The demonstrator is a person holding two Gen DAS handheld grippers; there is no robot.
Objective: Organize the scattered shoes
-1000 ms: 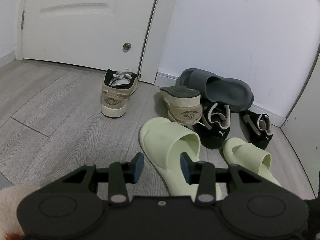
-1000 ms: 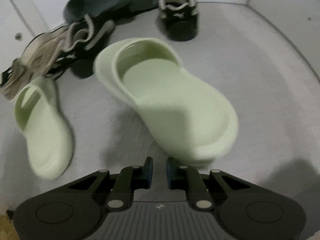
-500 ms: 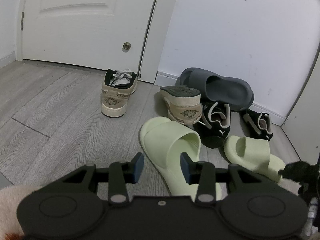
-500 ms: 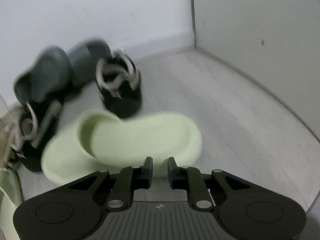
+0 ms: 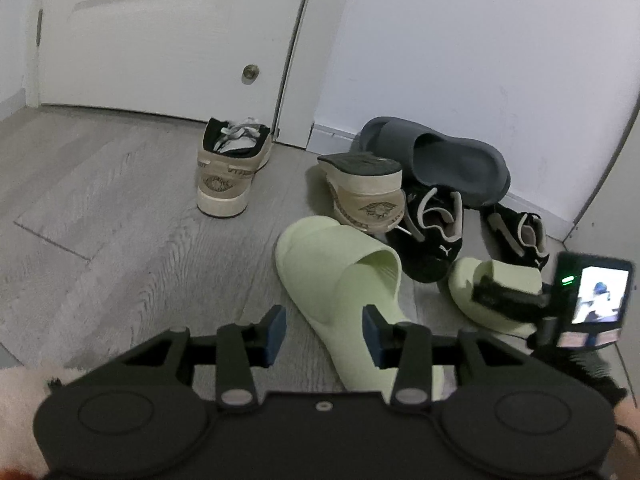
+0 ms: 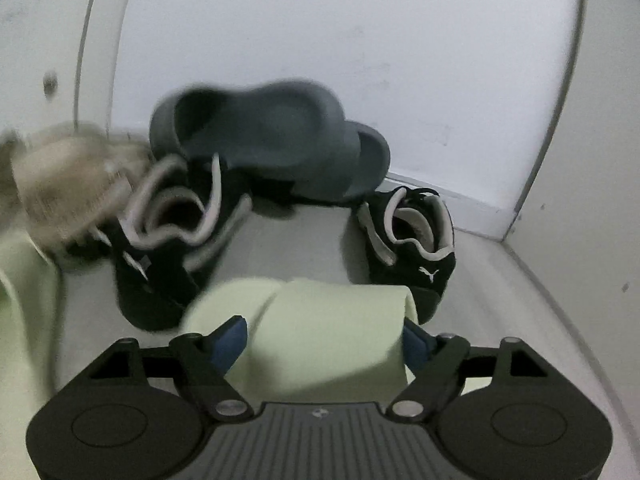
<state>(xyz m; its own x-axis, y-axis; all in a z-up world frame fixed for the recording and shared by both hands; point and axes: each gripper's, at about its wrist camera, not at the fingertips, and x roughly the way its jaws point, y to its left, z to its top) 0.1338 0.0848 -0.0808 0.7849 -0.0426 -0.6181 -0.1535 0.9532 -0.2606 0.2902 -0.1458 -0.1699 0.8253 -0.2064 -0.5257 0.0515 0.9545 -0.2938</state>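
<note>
Shoes lie scattered on a grey wood-look floor (image 5: 100,200) where it meets a white wall (image 5: 460,60) and a white door (image 5: 160,32).

Half a second ago the right gripper (image 6: 324,340) had its jaws nearly shut, just short of the pale green slide (image 6: 320,328) on the right side of the floor. Now its jaws are spread wide and straddle that slide's strap, one blue pad at each side. Whether the pads press on the foam cannot be told, and the view is motion-blurred. The left camera shows the same tool reaching onto this slide (image 5: 492,292) from the right. By my judgement a grasp on this slide is being set up, likely to bring it to its mate.

The left gripper (image 5: 324,332) hangs released, its jaws apart, above the heel of the other green slide (image 5: 340,276), which lies mid-floor, well apart from its partner.

Elsewhere, one tan sneaker (image 5: 232,172) stands upright near the door frame. Its mate (image 5: 368,188) lies tipped with its sole up. Two black sneakers (image 5: 436,236) sit apart, the second (image 5: 520,236) nearer the corner. Two dark grey slides (image 5: 440,156) are stacked against the skirting board.

No pair stands neatly together, so most of the sorting looks open.
</note>
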